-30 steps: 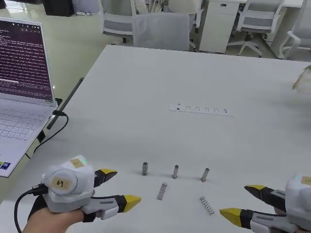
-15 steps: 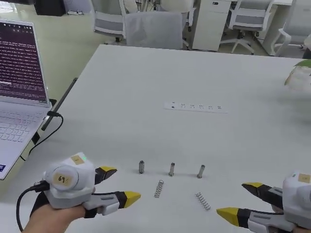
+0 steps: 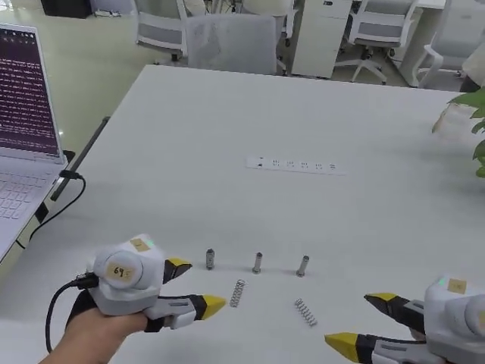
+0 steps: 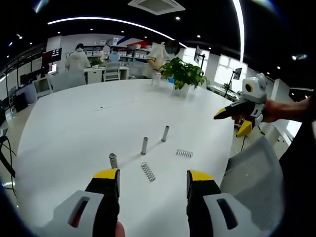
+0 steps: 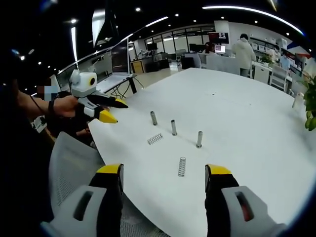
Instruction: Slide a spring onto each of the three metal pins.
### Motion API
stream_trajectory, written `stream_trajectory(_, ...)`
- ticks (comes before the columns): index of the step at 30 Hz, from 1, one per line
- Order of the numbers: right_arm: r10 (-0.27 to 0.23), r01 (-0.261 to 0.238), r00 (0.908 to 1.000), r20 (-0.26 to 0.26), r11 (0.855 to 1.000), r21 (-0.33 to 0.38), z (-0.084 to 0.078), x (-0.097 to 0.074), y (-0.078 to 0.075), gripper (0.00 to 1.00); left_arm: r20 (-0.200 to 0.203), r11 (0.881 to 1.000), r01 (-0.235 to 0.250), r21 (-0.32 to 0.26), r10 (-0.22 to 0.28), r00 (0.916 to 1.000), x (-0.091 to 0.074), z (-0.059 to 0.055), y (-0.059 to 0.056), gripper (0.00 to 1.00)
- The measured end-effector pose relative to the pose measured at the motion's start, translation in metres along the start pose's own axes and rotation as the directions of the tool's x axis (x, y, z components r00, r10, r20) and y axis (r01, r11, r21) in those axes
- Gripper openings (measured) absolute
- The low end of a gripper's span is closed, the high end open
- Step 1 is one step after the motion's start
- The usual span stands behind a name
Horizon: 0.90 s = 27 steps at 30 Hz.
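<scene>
Three short metal pins stand in a row on the white table (image 3: 227, 114): left pin (image 3: 210, 258), middle pin (image 3: 258, 262), right pin (image 3: 302, 265). The left pin (image 4: 113, 160) looks ribbed, as if a spring sits on it. Two loose springs lie in front of the row, one (image 3: 237, 293) near the middle pin and one (image 3: 305, 312) near the right pin. My left gripper (image 3: 198, 286) is open, its tips just left of the nearer spring (image 4: 148, 171). My right gripper (image 3: 355, 320) is open and empty, right of the other spring (image 5: 181, 166).
An open laptop (image 3: 23, 152) stands at the left edge with a black cable (image 3: 57, 201) trailing from it. A white power strip (image 3: 295, 164) lies mid-table. A potted plant (image 3: 466, 114) is at the right. Office chairs (image 3: 227, 42) line the far edge.
The head camera has shifted. My left gripper has edged right, closer to the loose spring by the middle pin. Both grippers stay open and the springs have not moved.
</scene>
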State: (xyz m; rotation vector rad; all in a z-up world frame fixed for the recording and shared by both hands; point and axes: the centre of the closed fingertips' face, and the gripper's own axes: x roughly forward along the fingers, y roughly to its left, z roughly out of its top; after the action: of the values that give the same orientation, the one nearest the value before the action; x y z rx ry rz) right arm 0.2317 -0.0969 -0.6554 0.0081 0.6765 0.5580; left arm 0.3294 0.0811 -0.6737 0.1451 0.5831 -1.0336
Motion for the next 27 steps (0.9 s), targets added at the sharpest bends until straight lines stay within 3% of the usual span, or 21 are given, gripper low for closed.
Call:
stream_trajectory(20, -0.022, 0.022, 0.9997, -0.009, 0.999, 0.023, -0.005, -0.005, -0.002, 0.66, -0.05, 1.0, 0.008, -0.027, -0.01, 0.9987, 0.036, -0.015, 0.007, 0.45)
stream_trajectory(27, -0.025, 0.026, 0.9996, -0.013, 0.999, 0.031, -0.007, -0.005, -0.003, 0.66, -0.079, 0.999, 0.015, -0.038, -0.018, 0.9967, 0.051, -0.026, 0.007, 0.44)
